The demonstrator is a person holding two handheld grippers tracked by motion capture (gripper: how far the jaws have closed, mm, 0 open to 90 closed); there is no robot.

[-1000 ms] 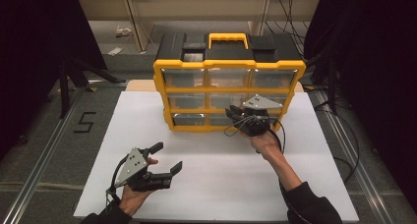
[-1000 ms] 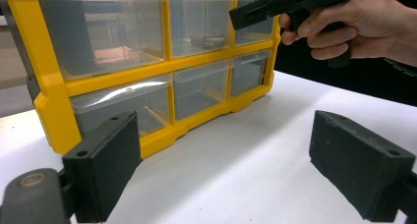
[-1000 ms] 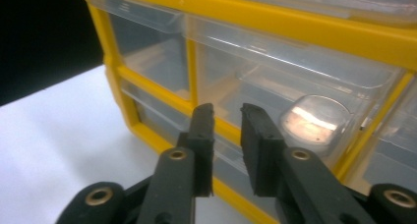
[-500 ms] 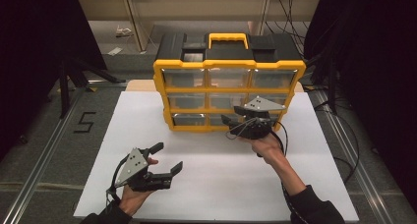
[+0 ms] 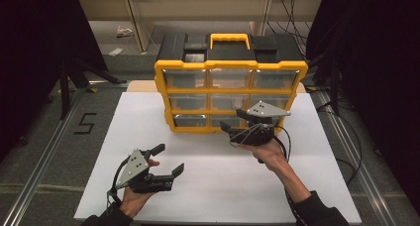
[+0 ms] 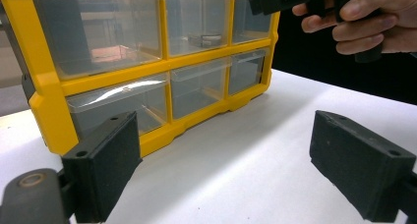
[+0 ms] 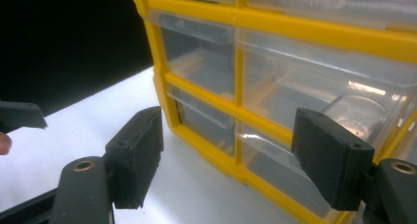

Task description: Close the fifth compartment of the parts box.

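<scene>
Drawer cabinet (image 5: 231,82): right gripper (image 5: 236,121) raised before it, jaws apart.

High view looks down; both gripper views closely face the organizer (image 5: 231,94)

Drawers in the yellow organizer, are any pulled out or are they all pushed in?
All pushed in: every clear drawer front sits flush within the yellow organizer frame, and neither claw touches one.

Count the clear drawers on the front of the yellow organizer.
9, in three rows of three on the drawer organizer: a top row, a middle row and a bottom row. The right tongs cover part of the bottom middle and bottom right drawers.
</scene>
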